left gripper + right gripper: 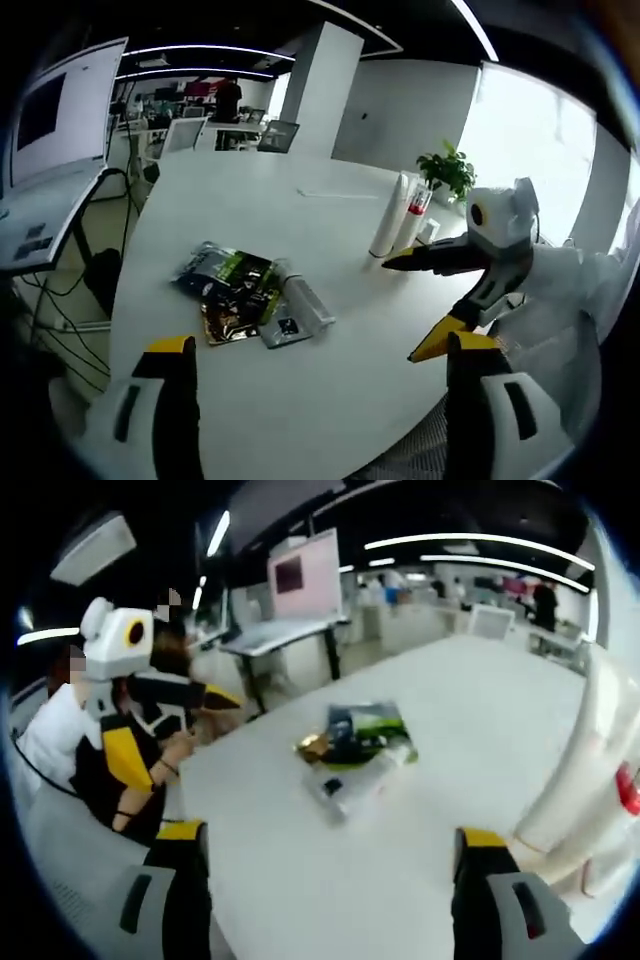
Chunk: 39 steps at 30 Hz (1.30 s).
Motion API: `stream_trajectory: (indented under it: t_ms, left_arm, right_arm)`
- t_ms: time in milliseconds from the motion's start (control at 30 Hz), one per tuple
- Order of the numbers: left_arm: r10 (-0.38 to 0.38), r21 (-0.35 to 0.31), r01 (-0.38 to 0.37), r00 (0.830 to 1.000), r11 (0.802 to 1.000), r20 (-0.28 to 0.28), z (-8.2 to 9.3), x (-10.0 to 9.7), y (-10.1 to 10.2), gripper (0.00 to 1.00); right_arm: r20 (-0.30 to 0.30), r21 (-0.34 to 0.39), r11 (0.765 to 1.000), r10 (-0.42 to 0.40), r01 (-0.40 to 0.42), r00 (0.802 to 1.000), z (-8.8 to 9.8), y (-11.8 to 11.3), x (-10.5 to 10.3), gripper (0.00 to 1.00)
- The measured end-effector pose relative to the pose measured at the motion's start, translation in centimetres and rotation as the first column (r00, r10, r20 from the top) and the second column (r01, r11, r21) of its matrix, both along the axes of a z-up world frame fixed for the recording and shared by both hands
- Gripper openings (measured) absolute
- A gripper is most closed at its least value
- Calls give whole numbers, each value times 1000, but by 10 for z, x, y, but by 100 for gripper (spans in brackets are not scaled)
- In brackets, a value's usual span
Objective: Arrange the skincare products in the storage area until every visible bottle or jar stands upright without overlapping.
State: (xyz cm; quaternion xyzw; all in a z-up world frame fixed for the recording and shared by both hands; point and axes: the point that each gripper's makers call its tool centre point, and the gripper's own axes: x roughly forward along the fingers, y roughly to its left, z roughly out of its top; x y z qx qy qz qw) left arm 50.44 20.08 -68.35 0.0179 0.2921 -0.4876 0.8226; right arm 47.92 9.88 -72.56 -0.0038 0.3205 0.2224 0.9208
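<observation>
A heap of dark green and gold sachets point(228, 285) lies mid-table, and a pale tube point(300, 303) lies flat on its right side. Two tall white bottles point(392, 215) stand upright toward the far right edge, one with a red label. My left gripper point(320, 345) is open and empty, well short of the heap. The right gripper point(415, 305) comes in from the right, open, between the bottles and the heap. In the right gripper view my right gripper point(330, 835) is open and empty, the sachets point(358, 730) and lying tube point(358, 777) ahead, the white bottles point(585, 770) close on the right, and the left gripper point(195, 718) at the left.
The round white table point(300, 400) has bare surface around the heap. A potted plant point(447, 170) stands behind the bottles. A desk with a monitor point(60, 110) and cables is off the table's left. A person point(60, 740) sits at the table edge.
</observation>
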Motion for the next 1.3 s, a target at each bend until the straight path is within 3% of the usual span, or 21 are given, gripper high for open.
stream_trajectory:
  t_ms: [267,400,467,900,1167,1300]
  left_arm:
    - [-3,-5,3,1000,1000,5,2,1,1,99]
    - [-5,-7,5,1000,1000,2,2,0,2,99]
    - [-15,-8,15,1000,1000,-4,0,-2,2,99]
    - [-6,-21,6,1000,1000,-15,-3,-5,5,99]
    - [-8,-23,7,1000,1000,-15,-3,-7,4,99]
    - [-10,-23,9,1000,1000,-17,-3,-8,4,99]
  right_arm:
    - [-32,-6,1000,-9,8,999,-11,1,10,84]
    - [-30,12,1000,-16,17,999,-13,4,18,70]
    - [-48,26,999,-18,20,999,-15,7,20,68]
    - [-89,12,1000,-12,13,996,-30,14,33,33]
    - [-148,7,999,-40,41,988,-46,13,43,20]
    - [-176,15,999,-42,46,983,-50,15,45,20]
